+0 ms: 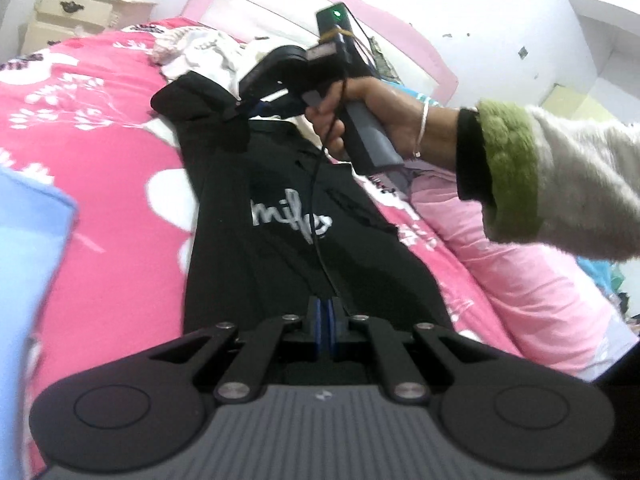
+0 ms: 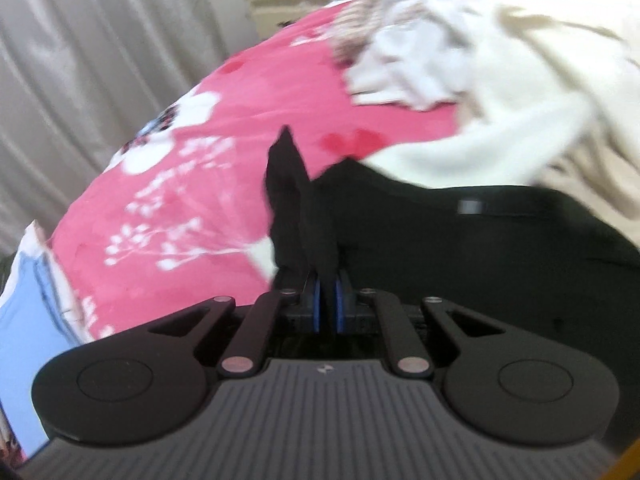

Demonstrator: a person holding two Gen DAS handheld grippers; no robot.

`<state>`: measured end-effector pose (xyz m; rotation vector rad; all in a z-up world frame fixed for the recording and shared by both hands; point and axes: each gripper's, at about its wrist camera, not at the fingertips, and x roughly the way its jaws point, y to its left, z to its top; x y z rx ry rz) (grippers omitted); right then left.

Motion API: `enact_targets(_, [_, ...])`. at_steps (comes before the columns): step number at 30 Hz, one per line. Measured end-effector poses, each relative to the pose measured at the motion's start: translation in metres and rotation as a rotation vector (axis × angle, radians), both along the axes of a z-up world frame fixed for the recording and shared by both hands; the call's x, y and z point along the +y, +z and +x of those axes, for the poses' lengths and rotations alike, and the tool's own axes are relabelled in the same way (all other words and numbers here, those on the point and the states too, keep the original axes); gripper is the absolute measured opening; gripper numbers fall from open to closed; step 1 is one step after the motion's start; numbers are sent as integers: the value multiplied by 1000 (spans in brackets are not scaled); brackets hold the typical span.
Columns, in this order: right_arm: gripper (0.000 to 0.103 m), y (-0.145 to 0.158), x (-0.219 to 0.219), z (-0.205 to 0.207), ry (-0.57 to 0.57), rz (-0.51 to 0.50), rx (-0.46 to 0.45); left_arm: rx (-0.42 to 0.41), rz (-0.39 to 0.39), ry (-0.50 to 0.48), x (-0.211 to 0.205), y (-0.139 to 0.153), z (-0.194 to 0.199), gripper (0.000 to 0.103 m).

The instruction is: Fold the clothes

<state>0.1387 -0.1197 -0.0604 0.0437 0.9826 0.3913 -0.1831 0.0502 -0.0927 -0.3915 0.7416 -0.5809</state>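
On the bed (image 1: 120, 128), black garment (image 1: 280, 184) runs 6-to-12 between claws: left claw (image 1: 329, 330) clenched on near end, right claw (image 2: 329, 304) on far corner.

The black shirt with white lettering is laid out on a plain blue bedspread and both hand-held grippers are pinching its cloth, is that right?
Not quite: the bedspread is pink with white flowers, not plain blue, as the left wrist view shows. The rest holds: the black shirt has white lettering, and the left hand-held gripper and right hand-held gripper each pinch its cloth.

Black garment (image 1: 280, 208) with white lettering, pink floral bedspread (image 1: 112, 152).
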Motion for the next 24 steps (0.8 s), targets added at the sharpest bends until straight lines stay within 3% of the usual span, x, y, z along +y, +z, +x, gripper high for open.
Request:
enact_targets(15, [5, -11, -146, 2, -216, -38, -53, -6, -36, -206, -90, -9, 50, 4])
enact_targets(24, [4, -12, -199, -6, -268, -23, -69, -5, -46, -290, -108, -14, 56, 4])
